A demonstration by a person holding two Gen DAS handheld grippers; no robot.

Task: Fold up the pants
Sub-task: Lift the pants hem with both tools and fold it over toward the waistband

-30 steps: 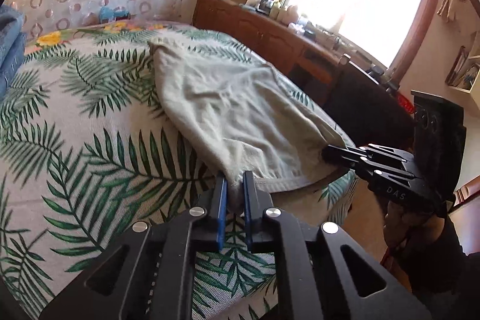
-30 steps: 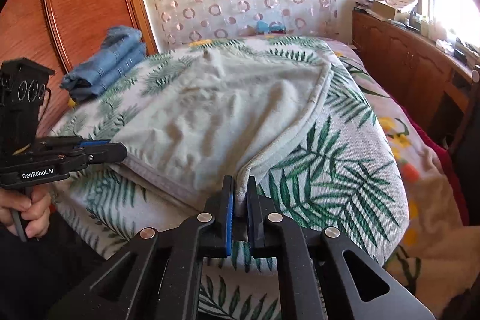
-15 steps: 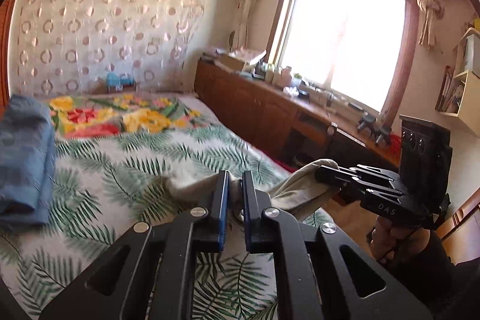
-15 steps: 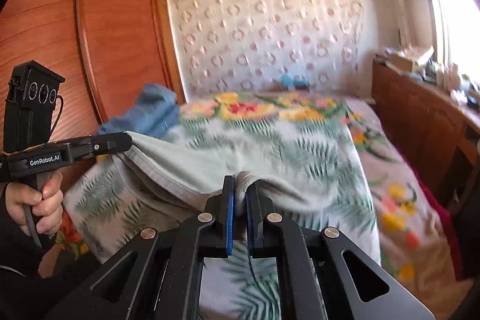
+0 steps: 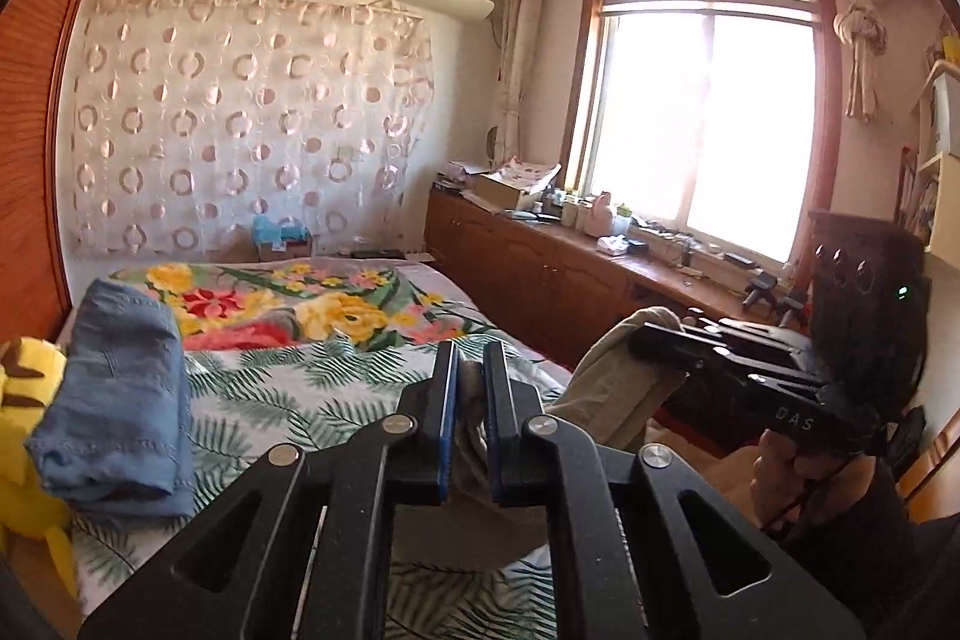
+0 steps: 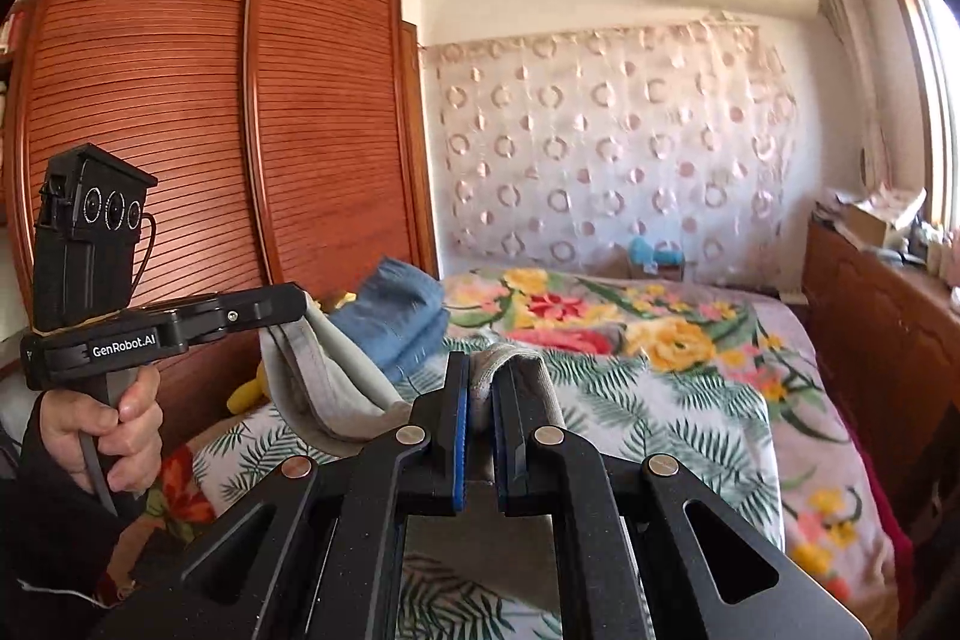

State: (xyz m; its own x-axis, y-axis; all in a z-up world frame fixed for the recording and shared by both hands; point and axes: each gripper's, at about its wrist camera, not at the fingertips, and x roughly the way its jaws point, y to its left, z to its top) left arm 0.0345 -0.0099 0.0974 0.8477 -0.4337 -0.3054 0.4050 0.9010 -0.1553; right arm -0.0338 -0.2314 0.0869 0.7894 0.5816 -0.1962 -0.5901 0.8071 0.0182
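Note:
The beige pants (image 5: pixel 606 388) hang lifted above the bed, held at two points of one edge. My left gripper (image 5: pixel 470 370) is shut on a bunch of the beige fabric; it also shows at the left of the right wrist view (image 6: pixel 300 304). My right gripper (image 6: pixel 482 382) is shut on the pants (image 6: pixel 336 388) as well; it shows at the right of the left wrist view (image 5: pixel 639 340). The cloth sags between the two grippers. Most of the pants hang below the grippers, hidden by them.
The bed (image 5: pixel 300 382) has a fern-and-flower cover. Folded blue jeans (image 5: pixel 120 400) and a yellow plush toy (image 5: pixel 24 400) lie at its left side. A wooden wardrobe (image 6: pixel 210 130) stands left; a low wooden cabinet (image 5: pixel 540 274) with clutter runs under the window.
Both grippers rose, lifting the pants off the bed, where they lay spread flat a second ago. The grips stayed shut on the fabric.

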